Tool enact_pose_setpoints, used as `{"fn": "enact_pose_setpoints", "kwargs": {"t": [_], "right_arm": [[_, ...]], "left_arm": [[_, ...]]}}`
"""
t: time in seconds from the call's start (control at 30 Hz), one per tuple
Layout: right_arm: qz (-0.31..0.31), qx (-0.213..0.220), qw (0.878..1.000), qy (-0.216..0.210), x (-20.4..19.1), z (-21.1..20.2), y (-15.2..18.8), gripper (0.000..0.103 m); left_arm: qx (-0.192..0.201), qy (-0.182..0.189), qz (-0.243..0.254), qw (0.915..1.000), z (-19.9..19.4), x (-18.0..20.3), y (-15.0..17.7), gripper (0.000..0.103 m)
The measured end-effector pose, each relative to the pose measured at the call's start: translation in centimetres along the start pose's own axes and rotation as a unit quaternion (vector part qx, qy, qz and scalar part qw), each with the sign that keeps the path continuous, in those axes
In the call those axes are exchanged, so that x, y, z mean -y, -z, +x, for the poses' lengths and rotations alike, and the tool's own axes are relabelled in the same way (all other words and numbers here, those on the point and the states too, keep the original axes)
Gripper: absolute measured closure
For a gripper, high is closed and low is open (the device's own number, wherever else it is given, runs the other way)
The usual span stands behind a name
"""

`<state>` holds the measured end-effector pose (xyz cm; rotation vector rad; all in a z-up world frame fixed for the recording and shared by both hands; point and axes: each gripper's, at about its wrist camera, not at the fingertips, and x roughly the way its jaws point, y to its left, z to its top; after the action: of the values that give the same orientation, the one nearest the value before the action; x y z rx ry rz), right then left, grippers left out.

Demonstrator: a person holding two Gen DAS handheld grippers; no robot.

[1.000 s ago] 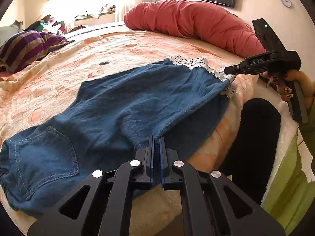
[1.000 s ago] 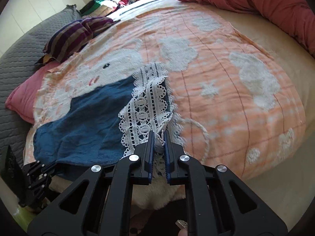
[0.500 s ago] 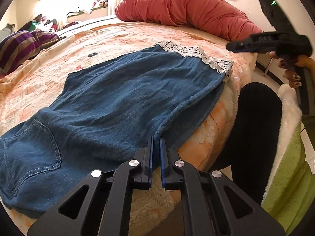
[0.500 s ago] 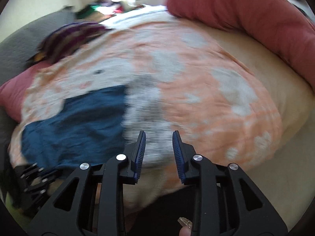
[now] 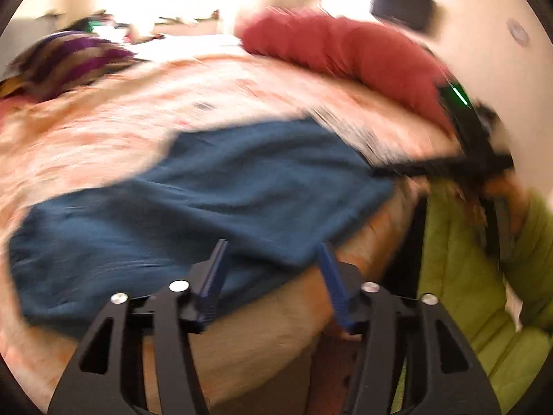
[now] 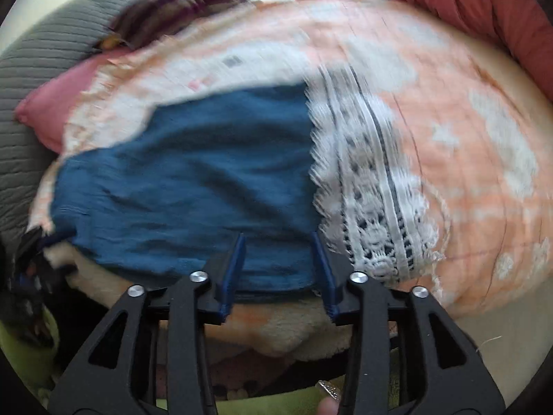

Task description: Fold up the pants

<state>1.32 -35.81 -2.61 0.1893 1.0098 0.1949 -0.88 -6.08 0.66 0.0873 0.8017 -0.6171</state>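
The blue denim pants (image 6: pixel 193 180) with a white lace hem (image 6: pixel 373 186) lie flat near the edge of the peach patterned bedspread (image 6: pixel 466 110). The left gripper (image 5: pixel 273 276) and right gripper (image 6: pixel 280 263) are both opening, jaws spread above the near fabric edge, pinching nothing

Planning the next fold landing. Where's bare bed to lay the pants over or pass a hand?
Free: the orange bedspread between the lace hem and the red bolster, and beyond the pants toward the headboard. Crowded: the striped pillow and pink pillow at far left.
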Motion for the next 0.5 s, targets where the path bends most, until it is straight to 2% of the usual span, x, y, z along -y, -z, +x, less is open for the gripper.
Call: {"fn": "enact_pose_setpoints", "kwargs": {"t": [0.03,0.1,0.13,0.17,0.2,0.27,0.3,0.37,0.4,0.43,0.47,0.5], "right_arm": [[-0.014,0.013,1.0,-0.005,-0.5,-0.7,0.1,0.065],[-0.034,0.025,0.999,-0.017,-1.3,-1.6,0.2,0.063],[-0.044,0.027,0.998,-0.026,-1.8,-1.8,0.2,0.063],[-0.054,0.027,0.998,-0.033,-2.2,-1.7,0.1,0.063],[-0.06,0.026,0.997,-0.037,-2.8,-1.6,-0.2,0.063],[-0.074,0.021,0.996,-0.048,-3.7,-1.0,-0.5,0.063],[-0.079,0.018,0.995,-0.051,-3.8,-0.7,-0.6,0.063],[-0.096,0.01,0.994,-0.056,-4.7,0.1,-0.9,0.061],[-0.103,0.005,0.993,-0.055,-5.2,0.6,-0.9,0.059],[-0.106,0.0,0.993,-0.051,-5.6,1.1,-0.9,0.059],[-0.107,-0.011,0.993,-0.045,-5.6,1.7,-0.9,0.059],[-0.103,-0.024,0.994,-0.036,-5.5,2.2,-0.8,0.059]], "left_arm": [[0.013,-0.025,-0.021,0.9994,-1.1,-1.2,-0.1,0.033],[0.033,-0.099,-0.074,0.9917,-3.3,-4.5,-0.1,0.028],[0.036,-0.133,-0.099,0.9856,-4.0,-5.9,0.0,0.025],[0.034,-0.17,-0.135,0.9755,-4.7,-8.0,0.4,0.022],[0.033,-0.185,-0.158,0.9693,-5.1,-9.1,0.6,0.018],[0.03,-0.201,-0.228,0.9521,-5.5,-12.2,1.6,0.014],[0.032,-0.193,-0.254,0.9471,-5.6,-13.2,2.0,0.009],[0.032,-0.163,-0.314,0.9348,-4.8,-15.2,2.9,0.008],[0.028,-0.152,-0.324,0.9333,-4.3,-15.6,3.1,0.01],[0.02,-0.14,-0.331,0.933,-3.4,-15.9,3.2,0.02],[0.013,-0.136,-0.331,0.9337,-2.6,-16.0,3.1,0.038],[0.004,-0.143,-0.326,0.9343,-2.3,-16.2,3.2,0.061]]}}
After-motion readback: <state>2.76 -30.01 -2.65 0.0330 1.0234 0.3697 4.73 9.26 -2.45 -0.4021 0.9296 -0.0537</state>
